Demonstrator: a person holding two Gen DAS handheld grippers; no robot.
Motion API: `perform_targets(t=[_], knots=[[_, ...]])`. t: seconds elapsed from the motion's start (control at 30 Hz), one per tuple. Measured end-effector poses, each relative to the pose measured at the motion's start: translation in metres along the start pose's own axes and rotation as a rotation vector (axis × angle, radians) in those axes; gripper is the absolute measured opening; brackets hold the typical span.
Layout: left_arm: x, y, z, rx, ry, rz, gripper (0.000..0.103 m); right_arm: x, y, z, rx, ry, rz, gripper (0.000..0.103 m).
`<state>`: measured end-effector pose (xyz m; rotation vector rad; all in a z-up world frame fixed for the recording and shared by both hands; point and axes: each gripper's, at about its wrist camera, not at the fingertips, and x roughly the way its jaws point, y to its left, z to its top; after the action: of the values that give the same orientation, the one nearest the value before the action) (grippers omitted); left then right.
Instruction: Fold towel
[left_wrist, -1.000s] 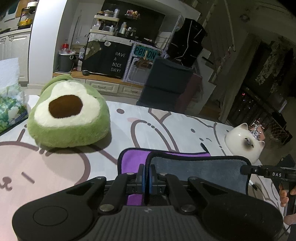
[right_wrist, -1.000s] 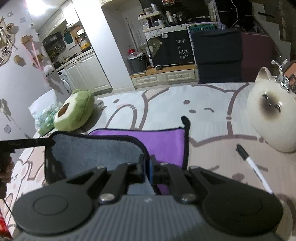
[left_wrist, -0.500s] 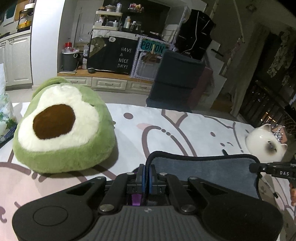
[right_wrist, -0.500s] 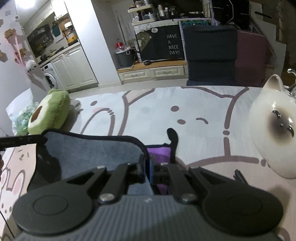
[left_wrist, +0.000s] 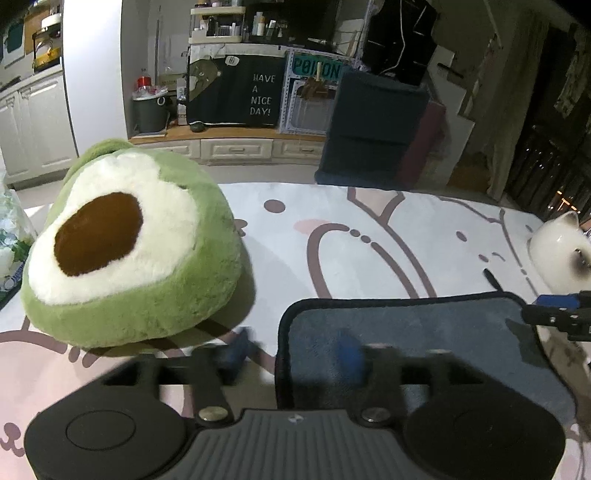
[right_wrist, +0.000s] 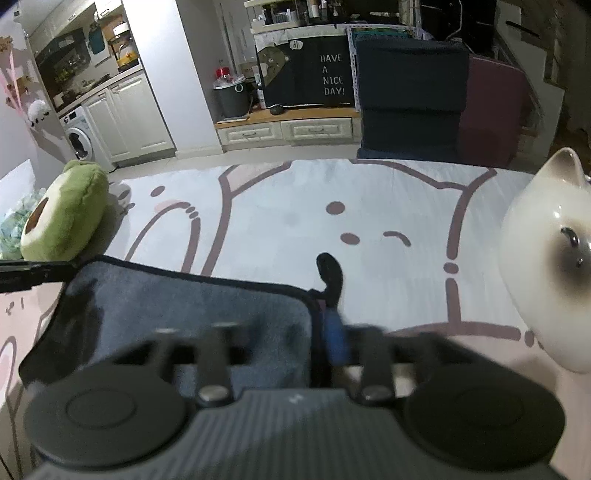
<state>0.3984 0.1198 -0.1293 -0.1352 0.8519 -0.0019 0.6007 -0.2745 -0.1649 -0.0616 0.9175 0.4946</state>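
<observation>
Towel (left_wrist: 406, 328), grey plush with black piping, lies folded on the white bunny-print table cover (left_wrist: 369, 229)
Left gripper (left_wrist: 291, 349) and right gripper (right_wrist: 255, 334) both stand spread wide, gripping nothing, each straddling a near towel corner; only the right view shows the black hanging loop (right_wrist: 330, 273) and washing machine (right_wrist: 79, 138); green avocado plush (left_wrist: 125, 243) left, white ceramic cat (right_wrist: 546, 258) right, kitchen cabinets behind

Both claws' blue fingertips (left_wrist: 349, 354) are motion-blurred. At 3 o'clock, the white ceramic cat figurine (right_wrist: 546, 258) is cut off.
</observation>
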Motion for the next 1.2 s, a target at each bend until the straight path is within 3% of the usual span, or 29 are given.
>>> perform_targets(t=[0.07, 0.17, 0.23, 0.7, 1.2], knots=[[-0.002, -0.002, -0.001, 0.007, 0.001, 0.021, 0.089, 0.000, 0.001, -0.002, -0.005, 0.001, -0.010, 0.076], [-0.003, -0.006, -0.002, 0.019, 0.010, 0.047, 0.101, -0.002, 0.001, -0.003, 0.009, 0.001, -0.009, 0.093], [-0.005, -0.009, -0.003, 0.028, 0.012, 0.067, 0.103, -0.001, 0.003, -0.005, 0.017, 0.000, -0.019, 0.103], [-0.024, -0.026, 0.001, 0.034, 0.031, 0.105, 0.103, -0.022, 0.006, -0.008, 0.060, -0.013, -0.051, 0.103], [-0.071, -0.041, 0.001, 0.028, -0.008, 0.110, 0.103, -0.065, 0.019, -0.009, 0.055, -0.055, -0.051, 0.103]])
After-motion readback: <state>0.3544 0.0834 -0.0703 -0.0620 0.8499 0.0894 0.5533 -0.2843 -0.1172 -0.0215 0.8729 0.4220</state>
